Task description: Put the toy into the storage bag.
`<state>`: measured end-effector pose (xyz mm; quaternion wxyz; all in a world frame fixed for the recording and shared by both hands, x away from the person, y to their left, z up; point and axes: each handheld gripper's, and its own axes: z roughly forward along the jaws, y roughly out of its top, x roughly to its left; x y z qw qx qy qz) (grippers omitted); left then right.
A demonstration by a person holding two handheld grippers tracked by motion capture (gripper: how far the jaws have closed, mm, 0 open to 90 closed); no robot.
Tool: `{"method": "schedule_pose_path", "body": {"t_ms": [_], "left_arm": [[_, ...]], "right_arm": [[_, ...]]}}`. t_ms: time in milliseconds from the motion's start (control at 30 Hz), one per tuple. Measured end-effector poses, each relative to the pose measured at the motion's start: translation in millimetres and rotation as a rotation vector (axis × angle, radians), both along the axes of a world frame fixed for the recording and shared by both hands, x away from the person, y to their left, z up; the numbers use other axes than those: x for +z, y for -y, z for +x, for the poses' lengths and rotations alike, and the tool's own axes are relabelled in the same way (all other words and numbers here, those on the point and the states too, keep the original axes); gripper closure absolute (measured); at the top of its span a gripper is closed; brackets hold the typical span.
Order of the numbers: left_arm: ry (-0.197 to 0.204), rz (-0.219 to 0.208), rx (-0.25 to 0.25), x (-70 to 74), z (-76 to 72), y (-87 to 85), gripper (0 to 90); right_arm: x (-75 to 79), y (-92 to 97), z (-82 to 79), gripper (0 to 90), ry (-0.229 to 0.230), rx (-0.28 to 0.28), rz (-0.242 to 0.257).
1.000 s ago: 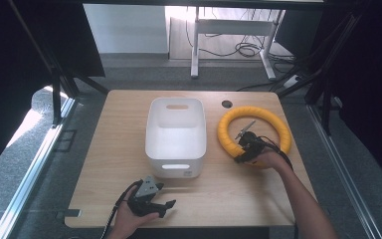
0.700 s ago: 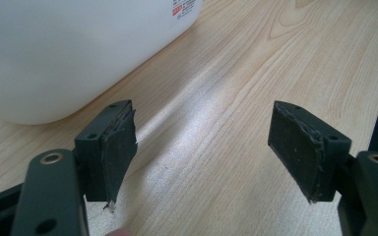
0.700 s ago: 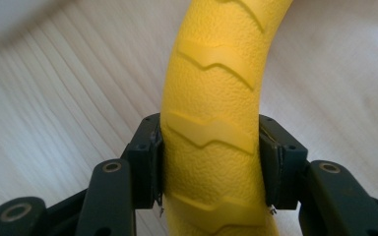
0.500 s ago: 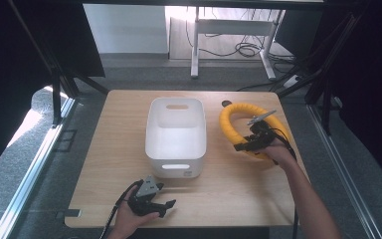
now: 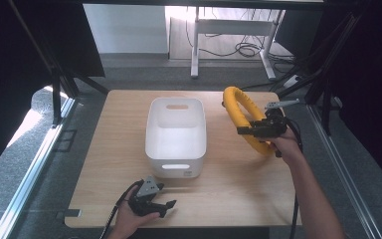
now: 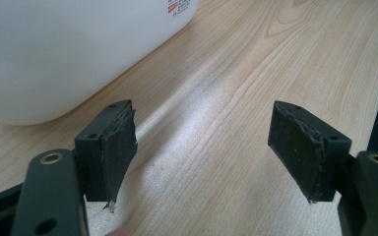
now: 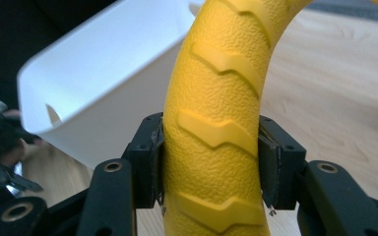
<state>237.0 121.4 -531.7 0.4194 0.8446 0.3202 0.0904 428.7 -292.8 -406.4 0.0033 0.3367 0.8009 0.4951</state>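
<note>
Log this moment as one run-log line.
right gripper: shut on yellow ring, ring lifted and tilted | left gripper: open, on table | white bin: empty, mid-table

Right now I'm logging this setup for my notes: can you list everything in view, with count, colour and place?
Ring: one, yellow, ridged, tilted up off the table's right side, clamped in the right tongs.
Bin: one, white, middle of the table, nothing visible inside.
Table: one, light wood, under everything.
Desk frame: one, white, on the floor beyond the table.
Right tongs: one, black, shut on the ring.
Left tongs: one, black, open, near the table's front edge, by the bin.
</note>
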Motion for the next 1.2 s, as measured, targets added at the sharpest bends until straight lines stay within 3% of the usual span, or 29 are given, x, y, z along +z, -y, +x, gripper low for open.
{"method": "schedule_pose_path", "body": {"t_ms": [267,800,1200], "left_arm": [[-0.002,0.002,-0.001,-0.4,0.0,0.5,26.5],[-0.002,0.006,-0.005,-1.2,0.2,1.4,26.5],[-0.006,0.004,-0.003,-2.1,0.3,1.7,26.5]], "right_arm": [[9.5,3.7,-6.1,51.7,0.028,-0.006,0.04],[35.4,4.4,-24.8,51.7,0.127,-0.004,0.107],[37.7,-5.0,-33.7,51.7,0.14,0.035,0.141]]}}
